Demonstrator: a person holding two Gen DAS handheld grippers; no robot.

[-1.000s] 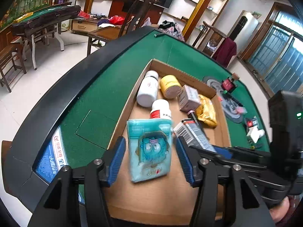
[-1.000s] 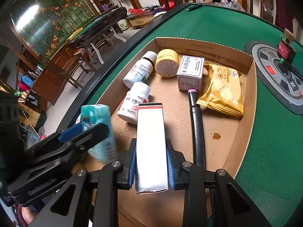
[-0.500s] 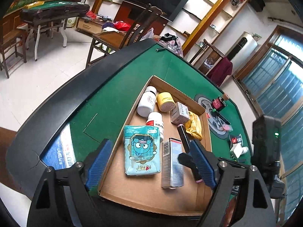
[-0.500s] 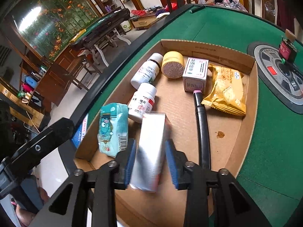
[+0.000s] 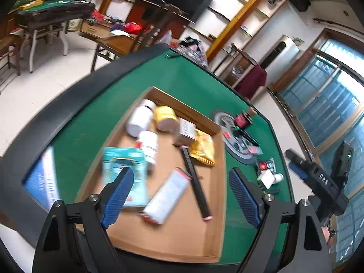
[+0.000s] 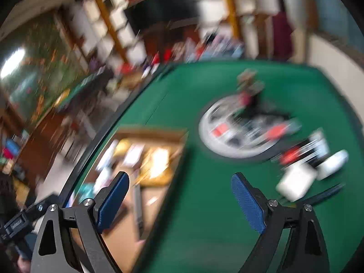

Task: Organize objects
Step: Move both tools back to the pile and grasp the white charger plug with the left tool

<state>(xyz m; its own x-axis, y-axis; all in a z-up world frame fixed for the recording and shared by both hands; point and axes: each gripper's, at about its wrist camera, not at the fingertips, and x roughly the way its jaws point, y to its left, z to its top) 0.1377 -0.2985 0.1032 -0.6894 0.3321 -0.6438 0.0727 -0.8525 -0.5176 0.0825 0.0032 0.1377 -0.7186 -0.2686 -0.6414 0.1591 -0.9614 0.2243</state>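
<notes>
A shallow cardboard box (image 5: 218, 177) lies on the green table. In it lie a teal tissue pack (image 5: 124, 159), a silver carton (image 5: 167, 195), a black pen-like stick (image 5: 195, 182), white bottles (image 5: 149, 145), a yellow jar (image 5: 165, 118), a small box (image 5: 186, 130) and a gold snack bag (image 5: 203, 146). My left gripper (image 5: 180, 195) is open and empty, raised above the box's near end. My right gripper (image 6: 179, 202) is open and empty over the green felt right of the box (image 6: 145, 134); its view is blurred. It also shows at the right edge of the left wrist view (image 5: 318, 179).
A round grey panel (image 5: 236, 136) with small red and black items sits in the table right of the box. Small white containers (image 6: 311, 173) lie on the felt near it. The table's black padded rim (image 5: 68, 100) curves along the left. Chairs and furniture stand beyond.
My right gripper let go of the silver carton, opened wide and swung right toward the felt. My left gripper opened wider and drew back from the tissue pack, which lies in the box.
</notes>
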